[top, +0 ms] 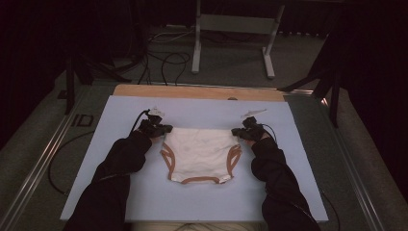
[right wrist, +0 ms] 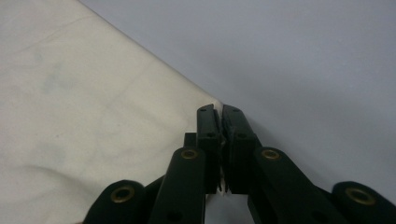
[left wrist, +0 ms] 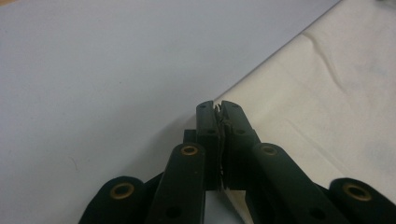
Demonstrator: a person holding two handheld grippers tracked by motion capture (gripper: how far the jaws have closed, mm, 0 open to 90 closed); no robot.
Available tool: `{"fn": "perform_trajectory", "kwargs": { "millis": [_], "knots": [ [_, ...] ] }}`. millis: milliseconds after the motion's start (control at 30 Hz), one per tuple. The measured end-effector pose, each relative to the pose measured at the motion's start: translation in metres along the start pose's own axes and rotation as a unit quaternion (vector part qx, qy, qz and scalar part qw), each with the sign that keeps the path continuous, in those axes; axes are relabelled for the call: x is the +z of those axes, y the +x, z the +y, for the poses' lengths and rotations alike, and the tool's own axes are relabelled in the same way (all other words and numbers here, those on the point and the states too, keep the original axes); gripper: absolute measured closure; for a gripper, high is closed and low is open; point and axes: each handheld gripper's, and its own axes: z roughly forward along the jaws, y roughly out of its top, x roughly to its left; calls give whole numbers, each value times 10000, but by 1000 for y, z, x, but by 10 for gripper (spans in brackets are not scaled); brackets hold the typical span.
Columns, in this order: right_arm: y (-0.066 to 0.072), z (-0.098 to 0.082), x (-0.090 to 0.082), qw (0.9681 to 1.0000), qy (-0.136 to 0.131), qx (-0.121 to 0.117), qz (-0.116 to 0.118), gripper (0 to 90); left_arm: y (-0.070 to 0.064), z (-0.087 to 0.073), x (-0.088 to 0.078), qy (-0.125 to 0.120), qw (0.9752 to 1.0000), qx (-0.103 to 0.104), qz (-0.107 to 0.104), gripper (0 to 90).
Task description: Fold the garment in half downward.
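Blue mat (top: 202, 192) bears unlabelled white garment (top: 199, 151) with tan trim

In the high view, the left gripper (top: 163, 129) and right gripper (top: 236, 131) are covering the top corners of the white garment (top: 199, 153), and both are showing too small there to tell how the jaws stand. In the left gripper view the garment (left wrist: 322, 102) is running off the picture's right edge, and in the right gripper view it (right wrist: 84, 107) is running off the left edge. A sliver of white, probably the garment's edge, is peeking between the pressed jaws, its pinched part lying hidden.
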Motion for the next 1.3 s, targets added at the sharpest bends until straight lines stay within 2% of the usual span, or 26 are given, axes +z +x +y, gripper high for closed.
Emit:
{"fn": "perform_trajectory", "kwargs": {
  "millis": [233,300,433,600,700,767,900,1000,1067,1167,1300],
  "knots": [
    [-1,1,1,10000,-5,-11,-27,840,0,2,1,15,10000,-29,87,863],
    [-1,1,1,10000,-23,25,-60,775,0,2,0,-24,9999,-73,147,840],
    [-2,2,-2,9999,-61,103,-54,644,1,2,-4,8,9998,-138,115,767],
    [0,4,-6,9998,-168,140,-15,475,-2,2,-11,19,9997,-164,162,626],
    [4,6,-9,9996,-242,127,31,349,-4,2,-17,7,9999,-93,121,544],
    [5,7,-10,9996,-244,105,49,322,-5,2,-20,-16,9999,-74,66,525],
    [14,11,-15,9991,-306,128,248,204,-8,2,-26,-38,9999,-62,131,326],
    [19,12,-18,9982,-322,186,462,128,-8,1,-32,-138,9999,-52,77,243],
    [22,12,-20,9978,-357,188,534,126,-8,1,-37,-182,9998,-87,-63,171],
    [27,11,-22,9980,-363,82,508,111,-12,0,-43,-261,9992,48,-284,53],
    [33,11,-24,9978,-463,-77,464,107,-18,-2,-51,-401,9983,69,-429,6]
  ]
}}
